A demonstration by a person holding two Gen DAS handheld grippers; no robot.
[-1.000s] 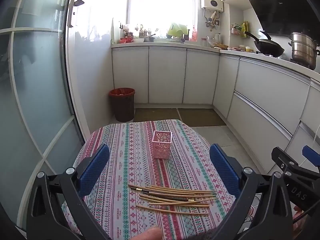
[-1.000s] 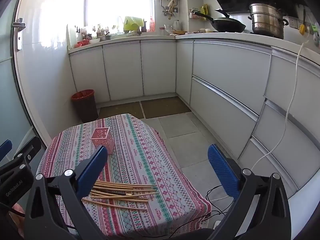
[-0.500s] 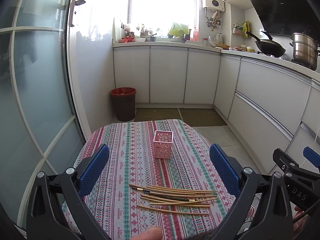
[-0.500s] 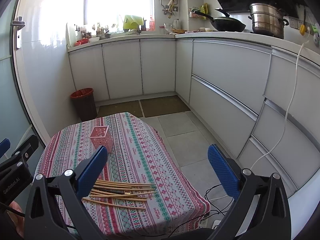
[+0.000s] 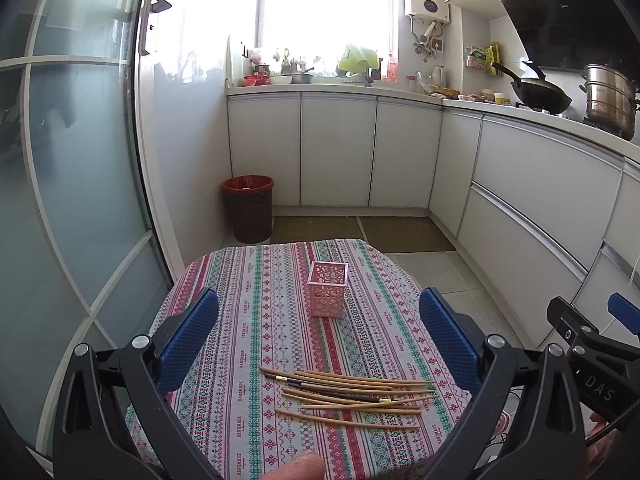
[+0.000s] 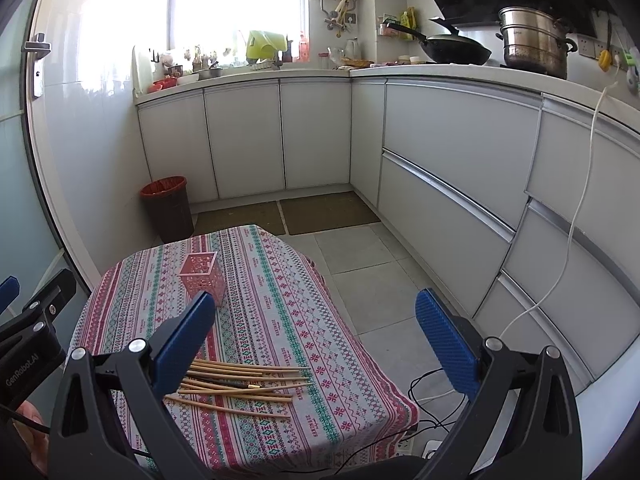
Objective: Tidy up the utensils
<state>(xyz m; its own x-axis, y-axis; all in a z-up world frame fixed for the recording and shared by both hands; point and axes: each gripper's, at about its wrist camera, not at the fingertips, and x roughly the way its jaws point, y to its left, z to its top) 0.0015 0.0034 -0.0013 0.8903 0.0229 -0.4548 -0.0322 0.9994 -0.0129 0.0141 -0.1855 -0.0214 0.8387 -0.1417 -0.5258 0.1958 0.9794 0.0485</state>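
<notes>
Nothing sorted yet. Chopsticks (image 5: pixel 348 396) lie loose on the surface (image 5: pixel 248 320), just ahead of the left hand-held gripper (image 5: pixel 320 336); pink holder (image 5: pixel 327 294) beyond, empty. Right hand-held gripper (image 6: pixel 316 336) alongside. Both jaws apart, holding nothing.

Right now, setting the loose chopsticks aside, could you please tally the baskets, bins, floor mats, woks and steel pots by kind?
pink basket: 1
red bin: 1
floor mats: 2
wok: 1
stacked steel pot: 1
Total: 6
</notes>
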